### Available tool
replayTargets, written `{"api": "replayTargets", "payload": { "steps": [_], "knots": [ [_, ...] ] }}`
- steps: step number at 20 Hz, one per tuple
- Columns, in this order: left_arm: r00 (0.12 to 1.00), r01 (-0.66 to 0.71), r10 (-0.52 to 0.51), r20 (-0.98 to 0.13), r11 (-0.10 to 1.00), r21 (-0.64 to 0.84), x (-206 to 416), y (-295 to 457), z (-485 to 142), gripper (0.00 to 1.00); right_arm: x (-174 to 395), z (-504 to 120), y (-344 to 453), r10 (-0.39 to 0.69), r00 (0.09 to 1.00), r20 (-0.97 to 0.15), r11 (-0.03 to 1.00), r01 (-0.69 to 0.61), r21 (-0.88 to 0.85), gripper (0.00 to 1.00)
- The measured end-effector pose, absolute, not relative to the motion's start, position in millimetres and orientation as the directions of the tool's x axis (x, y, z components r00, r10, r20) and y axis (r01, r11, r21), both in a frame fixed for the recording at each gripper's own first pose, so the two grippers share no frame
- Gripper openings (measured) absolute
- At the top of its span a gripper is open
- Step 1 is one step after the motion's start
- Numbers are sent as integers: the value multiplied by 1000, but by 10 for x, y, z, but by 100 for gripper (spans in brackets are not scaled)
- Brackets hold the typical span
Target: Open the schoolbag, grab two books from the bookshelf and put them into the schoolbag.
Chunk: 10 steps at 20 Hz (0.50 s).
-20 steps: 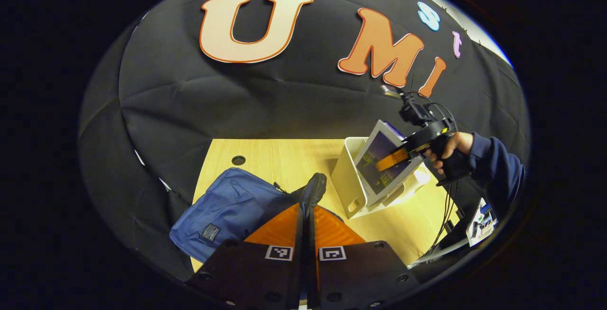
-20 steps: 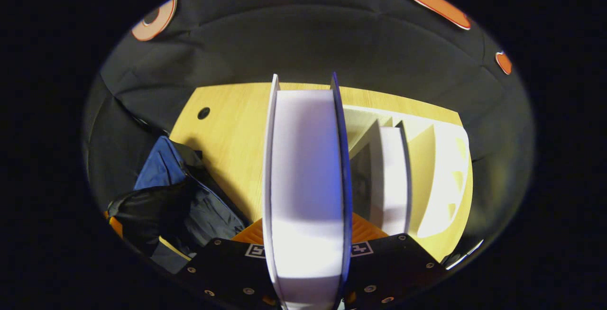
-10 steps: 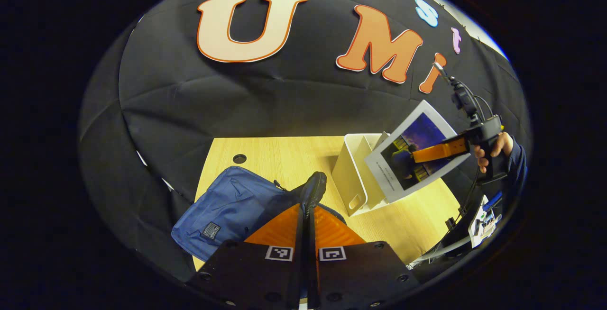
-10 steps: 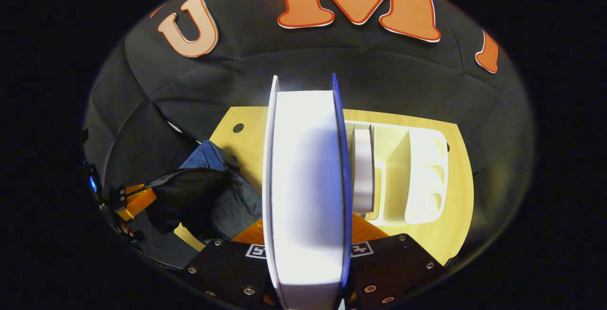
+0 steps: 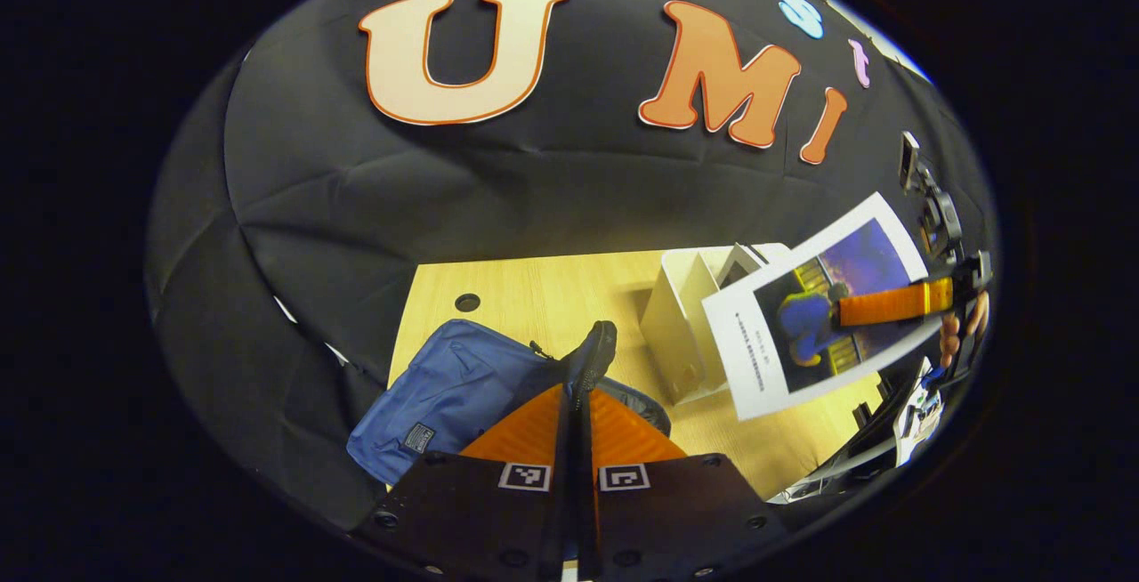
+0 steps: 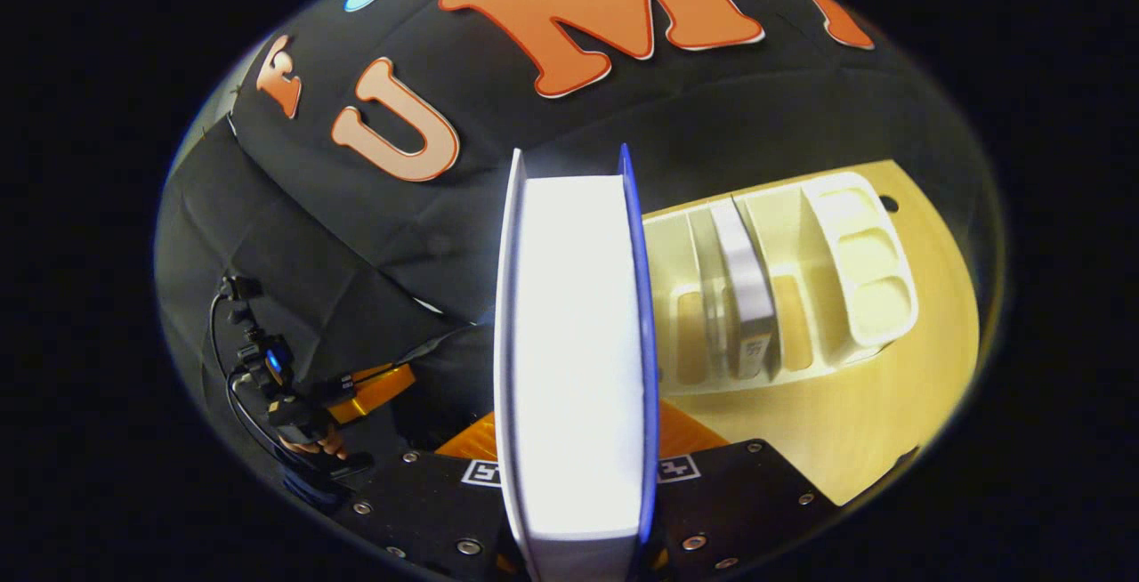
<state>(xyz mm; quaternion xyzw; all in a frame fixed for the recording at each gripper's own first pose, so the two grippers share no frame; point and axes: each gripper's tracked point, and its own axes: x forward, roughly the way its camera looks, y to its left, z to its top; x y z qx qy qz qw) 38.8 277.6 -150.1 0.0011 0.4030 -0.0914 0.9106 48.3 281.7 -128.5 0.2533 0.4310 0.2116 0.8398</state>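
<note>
Black cloth backs the bench (image 5: 534,297). Right gripper (image 6: 574,440) fingers clamp the book (image 6: 574,342) aloft, right of the schoolbag (image 5: 445,386); left gripper (image 5: 574,422), closed, pinches its flap (image 5: 592,358).

Left gripper (image 5: 574,404) body showing black plates, round screws, two square coded tags; right gripper (image 6: 574,440) trailing black cables.

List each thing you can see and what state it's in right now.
Schoolbag: on the table, its flap pinched up.
Left gripper: shut on the flap.
Book: clear of the bookshelf.
Right gripper: shut on the book.
Bookshelf: holds a second book upright.
</note>
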Motion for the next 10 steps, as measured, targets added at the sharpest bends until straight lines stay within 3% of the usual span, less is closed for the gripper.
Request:
{"api": "replayTargets", "payload": {
  "steps": [6, 10],
  "knots": [
    [644, 167, -157, -749, 984, -63, 396, 2756, -1531, 6, 163, -1655, 3287, 641, 528, -557, 664, -18, 747, 48],
    [639, 165, -154, -754, 984, -61, 404, 2757, -1532, 6, 37, -1781, 3690, 663, 526, -532, 641, -32, 767, 48]
  ]
}}
